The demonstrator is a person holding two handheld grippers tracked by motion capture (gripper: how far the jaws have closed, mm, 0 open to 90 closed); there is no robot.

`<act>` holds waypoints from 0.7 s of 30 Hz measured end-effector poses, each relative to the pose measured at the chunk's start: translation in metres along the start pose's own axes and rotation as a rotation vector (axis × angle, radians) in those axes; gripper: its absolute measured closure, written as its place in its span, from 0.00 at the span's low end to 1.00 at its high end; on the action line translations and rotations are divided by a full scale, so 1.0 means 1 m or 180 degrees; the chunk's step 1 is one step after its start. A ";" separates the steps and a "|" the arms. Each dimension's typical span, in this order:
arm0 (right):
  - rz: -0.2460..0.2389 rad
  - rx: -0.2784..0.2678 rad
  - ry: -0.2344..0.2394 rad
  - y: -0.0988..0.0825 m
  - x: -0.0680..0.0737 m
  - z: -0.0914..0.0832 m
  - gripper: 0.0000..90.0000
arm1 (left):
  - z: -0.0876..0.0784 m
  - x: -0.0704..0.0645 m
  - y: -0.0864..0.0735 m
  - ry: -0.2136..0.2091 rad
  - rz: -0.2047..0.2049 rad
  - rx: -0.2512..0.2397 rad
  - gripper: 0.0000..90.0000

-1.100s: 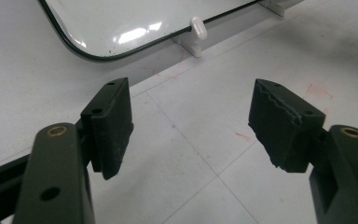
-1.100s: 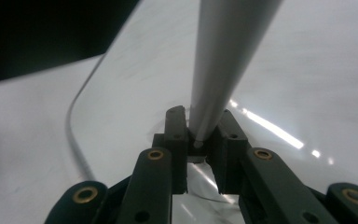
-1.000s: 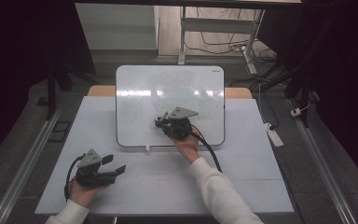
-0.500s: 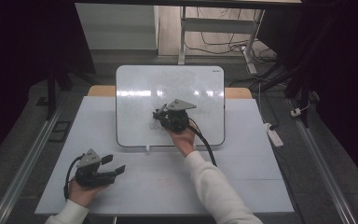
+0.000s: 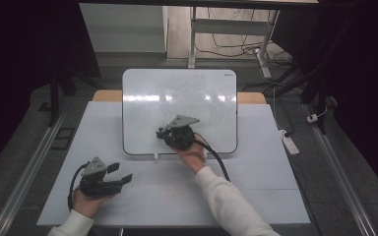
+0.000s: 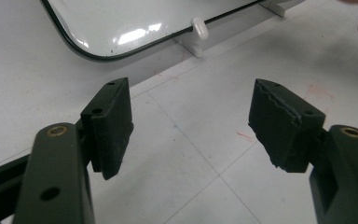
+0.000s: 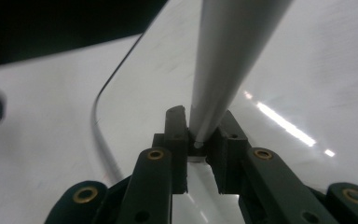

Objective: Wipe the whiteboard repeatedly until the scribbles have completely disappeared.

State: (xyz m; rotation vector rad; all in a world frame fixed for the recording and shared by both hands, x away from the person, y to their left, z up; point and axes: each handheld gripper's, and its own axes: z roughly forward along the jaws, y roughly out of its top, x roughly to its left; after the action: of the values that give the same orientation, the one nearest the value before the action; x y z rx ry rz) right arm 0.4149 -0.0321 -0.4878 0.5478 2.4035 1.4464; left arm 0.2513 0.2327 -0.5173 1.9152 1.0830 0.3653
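- Right gripper (image 5: 163,132) over the whiteboard's (image 5: 147,93) lower middle, clamped on a grey marker (image 7: 228,60).
- Left gripper (image 5: 120,173) jaws apart, empty, well below the whiteboard's lower left corner.

L gripper (image 5: 120,179): jaws apart, nothing btwn them; bare white table (image 5: 177,201) ahead & to both sides, free passage. Ahead-left of it, the whiteboard (image 6: 121,28) edge & a small white clip foot (image 6: 199,29) block low travel. R gripper (image 5: 165,132) sits over the whiteboard's lower part, jaws clamped on a grey marker (image 7: 228,60) that sticks out fwd, so the front is taken. Board surface just beneath; room to its sides & above. R forearm (image 5: 226,196) crosses the table behind it, well apart from L gripper.
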 end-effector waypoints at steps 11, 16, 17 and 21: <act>0.0036 -0.0041 -0.0098 -0.005 -0.003 -0.009 0.87 | 0.000 0.000 0.000 0.0002 0.0004 -0.0002 0.35; 0.0295 -0.0235 -0.0339 -0.001 -0.023 -0.023 0.87 | -0.001 -0.002 0.000 0.0011 0.0014 -0.0014 0.35; 0.0295 -0.0235 -0.0339 -0.001 -0.023 -0.023 0.87 | -0.001 -0.002 0.000 0.0008 0.0013 -0.0013 0.35; 0.0043 -0.0030 -0.0139 -0.009 -0.002 -0.014 0.87 | 0.001 -0.001 0.000 0.0004 0.0008 0.0008 0.35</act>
State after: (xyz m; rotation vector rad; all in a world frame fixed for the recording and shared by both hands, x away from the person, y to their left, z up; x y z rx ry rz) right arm 0.4094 -0.0479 -0.4896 0.5884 2.3626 1.4355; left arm 0.2514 0.2317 -0.5175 1.9190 1.0825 0.3666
